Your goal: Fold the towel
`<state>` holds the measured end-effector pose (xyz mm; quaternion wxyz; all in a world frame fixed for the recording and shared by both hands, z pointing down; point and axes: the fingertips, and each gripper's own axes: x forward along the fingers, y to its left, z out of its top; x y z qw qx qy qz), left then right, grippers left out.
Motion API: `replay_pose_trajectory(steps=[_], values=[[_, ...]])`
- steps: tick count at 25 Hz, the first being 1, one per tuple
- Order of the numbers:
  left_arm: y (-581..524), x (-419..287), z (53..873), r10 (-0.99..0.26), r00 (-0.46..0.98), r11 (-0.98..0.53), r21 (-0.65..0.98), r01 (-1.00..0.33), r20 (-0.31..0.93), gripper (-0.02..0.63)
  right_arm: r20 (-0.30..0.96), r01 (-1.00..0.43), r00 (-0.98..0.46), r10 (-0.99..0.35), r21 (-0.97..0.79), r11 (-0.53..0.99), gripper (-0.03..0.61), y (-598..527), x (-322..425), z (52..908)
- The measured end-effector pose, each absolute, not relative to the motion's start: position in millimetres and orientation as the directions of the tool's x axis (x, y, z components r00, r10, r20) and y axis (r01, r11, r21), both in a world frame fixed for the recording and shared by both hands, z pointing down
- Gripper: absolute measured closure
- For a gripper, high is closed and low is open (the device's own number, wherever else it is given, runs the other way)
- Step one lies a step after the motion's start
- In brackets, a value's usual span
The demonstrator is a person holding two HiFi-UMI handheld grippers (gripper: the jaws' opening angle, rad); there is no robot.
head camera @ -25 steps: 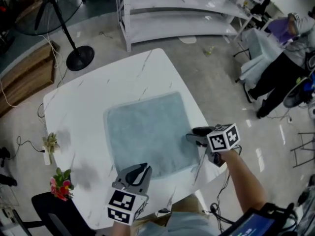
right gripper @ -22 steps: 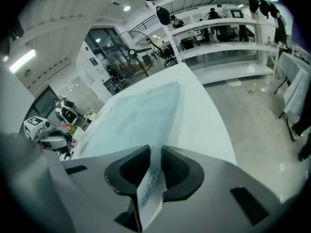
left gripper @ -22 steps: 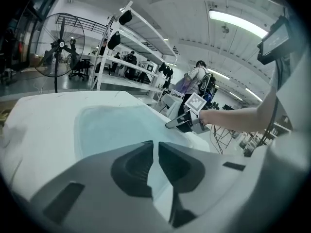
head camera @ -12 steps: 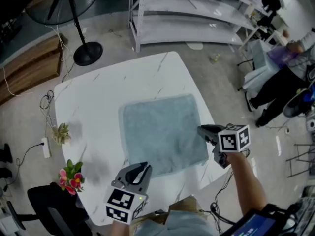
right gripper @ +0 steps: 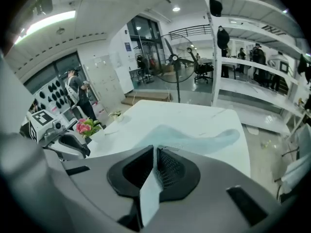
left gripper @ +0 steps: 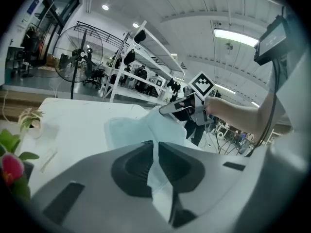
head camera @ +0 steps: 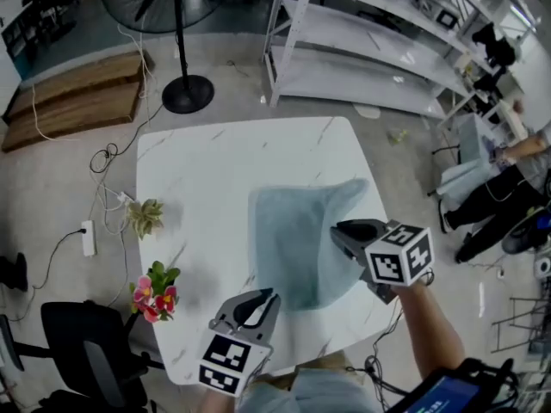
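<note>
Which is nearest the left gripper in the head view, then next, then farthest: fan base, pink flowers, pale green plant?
1. Pink flowers, on the table, left of the left gripper.
2. Pale green plant, farther along the table's left edge.
3. Fan base, on the floor beyond the table.

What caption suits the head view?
The left gripper and right gripper each pinch the towel, its near side raised off the white table.

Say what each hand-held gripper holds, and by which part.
Both hold the towel: the left hand-held gripper pinches its near left corner; the right hand-held gripper has just closed its jaws on its raised right edge.
</note>
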<state>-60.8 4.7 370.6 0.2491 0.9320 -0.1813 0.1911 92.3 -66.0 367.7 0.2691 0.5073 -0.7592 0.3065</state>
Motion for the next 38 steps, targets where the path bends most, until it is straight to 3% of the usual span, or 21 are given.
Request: replay_pose_trajectory(steps=[8,14,21,23,25,30,34,38], values=[[-7.8,-104.6,375.2,-0.328,0.829,-0.749,0.41,-0.52,0.454,0.575,0.796,-0.874,-0.401,-0.454,-0.183,0.451,0.54,-89.1,9.4,418.0],[-6.2,-123.1,394.2,-0.331,0.811,-0.711,0.437,-0.551,0.483,0.575,0.856,-0.864,-0.386,-0.344,-0.205,0.459,0.54,-95.6,-15.5,484.4],[-4.3,-132.4,404.4,-0.339,0.798,-0.684,0.452,-0.573,0.499,0.575,0.868,-0.858,-0.387,-0.311,-0.215,0.467,0.537,-100.2,-25.2,506.0],[-5.0,-130.6,403.6,-0.343,0.8,-0.689,0.448,-0.57,0.492,0.575,0.859,-0.829,-0.429,-0.28,-0.252,0.499,0.494,-97.0,-32.5,500.8],[-6.8,-128.0,399.0,-0.342,0.805,-0.7,0.44,-0.563,0.485,0.575,0.819,-0.788,-0.509,-0.263,-0.321,0.525,0.372,-94.2,-41.8,477.0],[-10.8,-119.1,389.8,-0.33,0.82,-0.726,0.43,-0.537,0.467,0.575,0.656,-0.755,-0.634,-0.411,-0.41,0.511,0.351,-104.7,-20.7,382.2],[-7.0,-105.9,390.1,-0.293,0.836,-0.751,0.429,-0.502,0.464,0.575,0.715,-0.83,-0.52,-0.467,-0.295,0.473,0.332,-92.2,34.4,389.5],[0.9,-94.7,397.5,-0.269,0.838,-0.757,0.434,-0.488,0.474,0.575,0.755,-0.852,-0.499,-0.426,-0.336,0.402,0.277,-63.8,63.3,439.5]])
